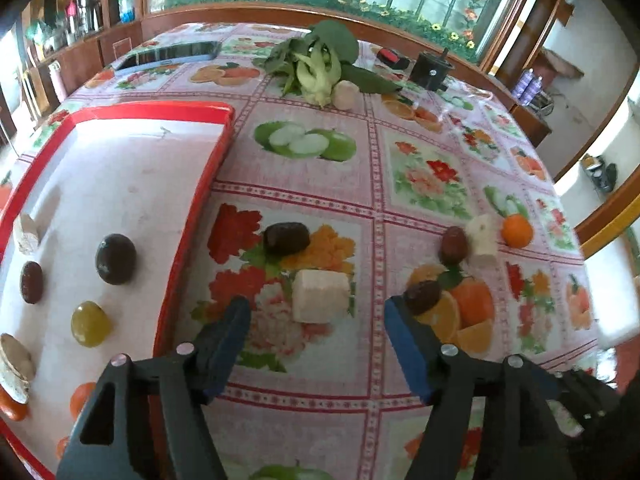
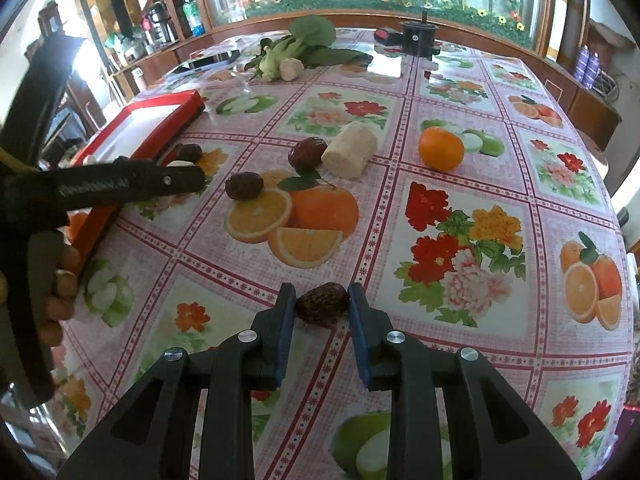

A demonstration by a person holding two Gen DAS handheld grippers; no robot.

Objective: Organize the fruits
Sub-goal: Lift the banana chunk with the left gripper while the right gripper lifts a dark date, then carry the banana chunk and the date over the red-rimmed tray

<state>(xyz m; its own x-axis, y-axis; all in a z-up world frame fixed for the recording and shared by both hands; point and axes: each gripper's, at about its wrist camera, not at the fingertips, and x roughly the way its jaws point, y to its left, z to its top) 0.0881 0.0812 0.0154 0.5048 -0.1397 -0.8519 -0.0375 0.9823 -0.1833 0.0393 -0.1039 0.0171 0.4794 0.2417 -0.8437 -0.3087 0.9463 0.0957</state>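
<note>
My right gripper is shut on a dark red date, held just above the tablecloth. My left gripper is open, low over the table, with a pale cut chunk between its fingertips, untouched. A date lies by its right finger; another date lies beyond. The red tray at left holds a dark round fruit, a green grape, a date and pale chunks. An orange, a pale chunk and two dates lie ahead in the right wrist view.
A bok choy and a pale bulb lie at the table's far side, beside a black device and a phone. The left gripper and hand show at the left of the right wrist view. A wooden ledge borders the far edge.
</note>
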